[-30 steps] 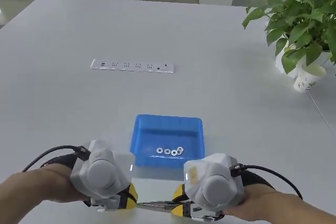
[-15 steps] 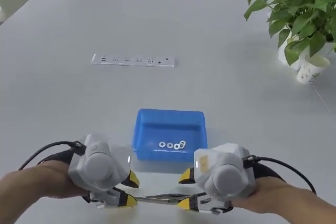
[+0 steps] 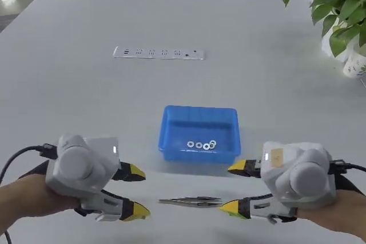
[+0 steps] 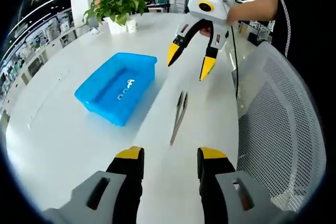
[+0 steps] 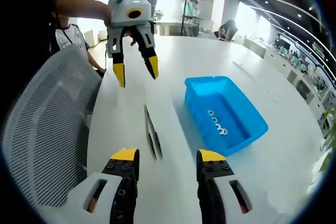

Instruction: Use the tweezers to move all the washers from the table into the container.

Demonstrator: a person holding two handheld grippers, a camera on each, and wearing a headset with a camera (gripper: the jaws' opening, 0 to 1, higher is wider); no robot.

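Observation:
Metal tweezers lie flat on the white table, between the two grippers and just in front of the blue container. Several washers rest in a row inside the container. My left gripper stands open to the left of the tweezers, holding nothing. My right gripper stands open to their right, also holding nothing. From the left gripper the tweezers point away, with the container to their left. From the right gripper the tweezers lie straight ahead, the container to the right.
A white power strip lies farther back on the table. A potted plant in a white pot stands at the far right. A mesh chair back is close behind the table's near edge.
Both grippers have drawn apart sideways, the left one leftward and the right one rightward, leaving the tweezers lying free on the table. The head camera has shifted a little.

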